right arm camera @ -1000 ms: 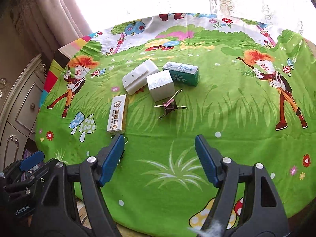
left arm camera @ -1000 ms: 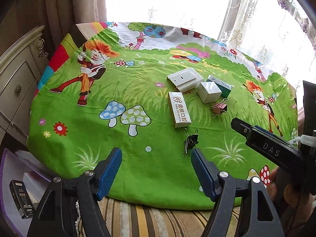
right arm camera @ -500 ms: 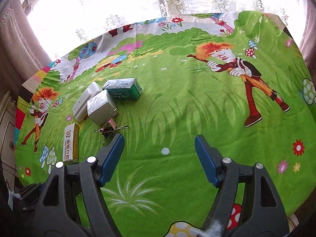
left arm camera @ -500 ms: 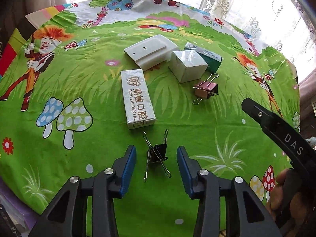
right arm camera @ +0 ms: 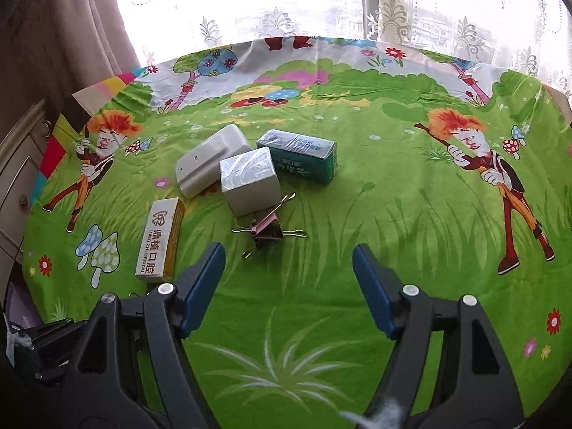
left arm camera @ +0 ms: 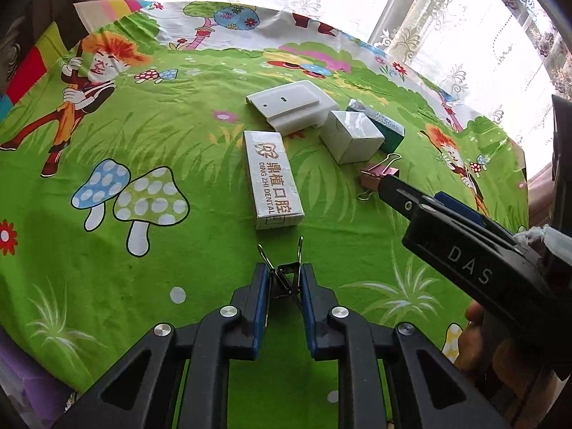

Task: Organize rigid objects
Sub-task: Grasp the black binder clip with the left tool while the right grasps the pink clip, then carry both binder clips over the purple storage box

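My left gripper is shut on a black binder clip on the green cartoon tablecloth. Beyond it lie a long white dental box, a flat white plastic case, a white cube box, a green box and a pink binder clip. My right gripper is open and empty, just short of the pink binder clip. The dental box, white case, cube box and green box lie beyond it.
The right gripper's body reaches in from the right in the left wrist view, its tip beside the pink clip. A cream dresser stands left of the table. Curtained windows are behind the table.
My left gripper has closed on the black binder clip. My right gripper has swung left toward the pink clip and boxes, still open.
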